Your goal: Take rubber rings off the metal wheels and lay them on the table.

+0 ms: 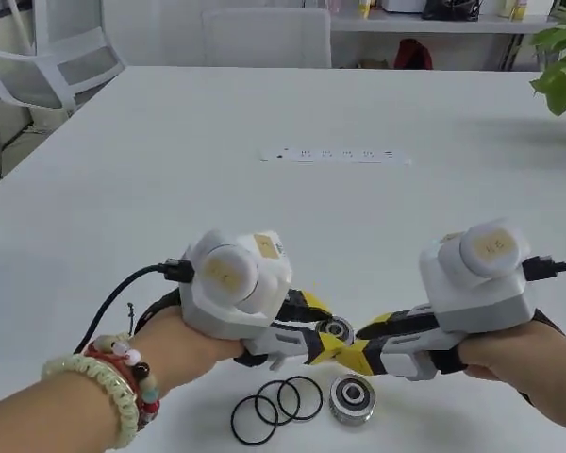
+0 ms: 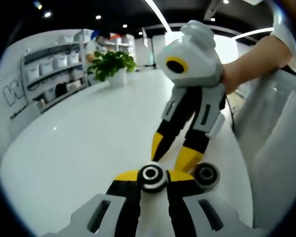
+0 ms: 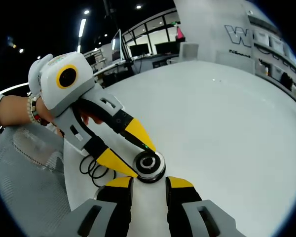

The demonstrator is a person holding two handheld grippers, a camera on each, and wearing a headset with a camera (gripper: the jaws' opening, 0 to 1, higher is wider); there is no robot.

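Left gripper (image 2: 153,176) clamped on a metal wheel (image 1: 336,329) just above the table (image 1: 264,236), right gripper (image 3: 150,182) with jaws apart at its rim, three rubber rings (image 1: 276,404) and a second wheel (image 1: 352,398) lying below; rings probably light, soft, stretchy, so pinch the outer edge, steel being slick.

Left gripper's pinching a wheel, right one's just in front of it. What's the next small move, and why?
Probably ease the open right gripper forward onto the rim of the small silver metal wheel clamped by the left gripper, to pinch any rubber ring on it. Three black rubber rings already lie on the white table.
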